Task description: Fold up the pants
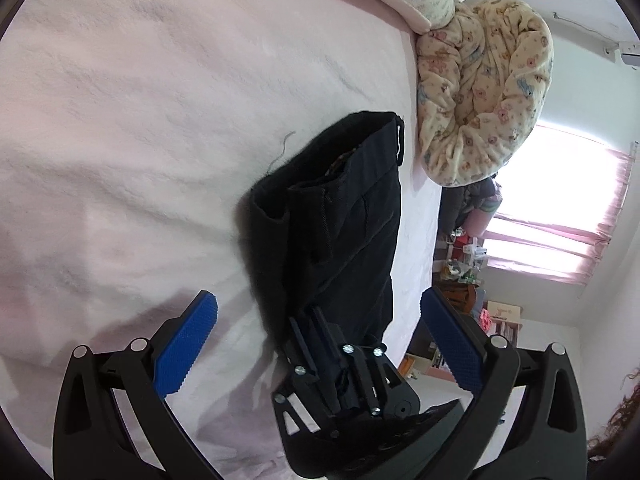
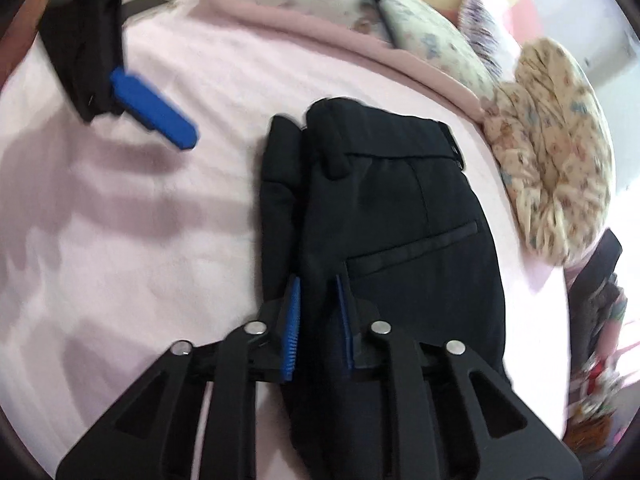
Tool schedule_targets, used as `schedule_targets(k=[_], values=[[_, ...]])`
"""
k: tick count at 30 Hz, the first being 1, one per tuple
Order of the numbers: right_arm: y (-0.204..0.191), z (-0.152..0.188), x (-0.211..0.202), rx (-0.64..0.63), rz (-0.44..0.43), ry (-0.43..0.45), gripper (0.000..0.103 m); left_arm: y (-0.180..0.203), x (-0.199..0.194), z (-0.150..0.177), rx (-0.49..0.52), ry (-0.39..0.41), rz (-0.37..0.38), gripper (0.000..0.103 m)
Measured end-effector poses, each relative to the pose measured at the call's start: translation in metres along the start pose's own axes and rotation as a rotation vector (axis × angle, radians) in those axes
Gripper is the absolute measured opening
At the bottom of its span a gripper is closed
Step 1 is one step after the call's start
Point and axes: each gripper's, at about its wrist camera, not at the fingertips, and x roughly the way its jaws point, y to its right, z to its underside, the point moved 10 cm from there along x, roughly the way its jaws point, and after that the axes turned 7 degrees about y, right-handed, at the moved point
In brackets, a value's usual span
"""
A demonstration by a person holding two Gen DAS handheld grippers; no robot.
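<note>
Blue pads of the right gripper [image 2: 316,320] pinched a thick fold of the black pants [image 2: 400,208], probably to lift that end over for another fold. Those pants lay partly folded on the pink bedspread [image 2: 160,240], near the rolled blanket [image 2: 556,140]. Off to one side, the left gripper [image 1: 320,344] hovered spread wide, gripping nothing.

The left wrist view looks steeply down along its claw [image 1: 318,344] at the folded black trousers [image 1: 340,216] on the pink fleece bed [image 1: 120,120]. The right wrist view sits closer over them, and both share the cream floral blanket bundle [image 2: 556,140].
</note>
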Motion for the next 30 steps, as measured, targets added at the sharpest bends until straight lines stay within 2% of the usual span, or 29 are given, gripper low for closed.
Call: schedule_targets(k=[1,5,9,12,15,17,19,23,26,30], values=[[0.001,-0.001,-0.002,0.020,-0.012,0.005,0.009,0.000,0.002,0.001,-0.006,-0.011,0.004,0.102],[0.018,-0.005,-0.016,0.212,-0.099,0.038,0.004,0.005,0.008,0.003,-0.008,-0.030,0.027,0.102],[0.010,-0.005,-0.025,0.202,-0.144,0.045,0.004,0.008,0.013,0.001,-0.025,-0.029,0.047,0.102],[0.002,0.000,-0.018,0.186,-0.173,0.028,0.004,0.008,0.019,-0.001,-0.039,-0.029,0.049,0.102],[0.001,0.001,-0.013,0.142,-0.142,0.033,0.014,0.011,0.025,0.000,-0.030,-0.041,0.044,0.102],[0.008,-0.004,-0.026,0.183,-0.132,0.085,0.041,0.014,0.029,-0.001,-0.018,-0.046,0.042,0.102],[0.023,-0.005,-0.046,0.304,-0.147,0.133,0.050,0.016,0.033,-0.002,-0.013,-0.049,0.042,0.102],[0.052,0.018,-0.064,0.552,-0.160,0.104,0.052,0.008,0.038,-0.005,-0.012,-0.047,-0.019,0.102],[0.067,0.034,-0.069,0.631,-0.150,0.070,0.052,0.000,0.039,-0.007,0.010,-0.026,-0.081,0.102],[0.080,0.048,-0.069,0.699,-0.140,0.047,0.052,0.001,0.046,-0.009,0.033,-0.018,-0.119,0.102]])
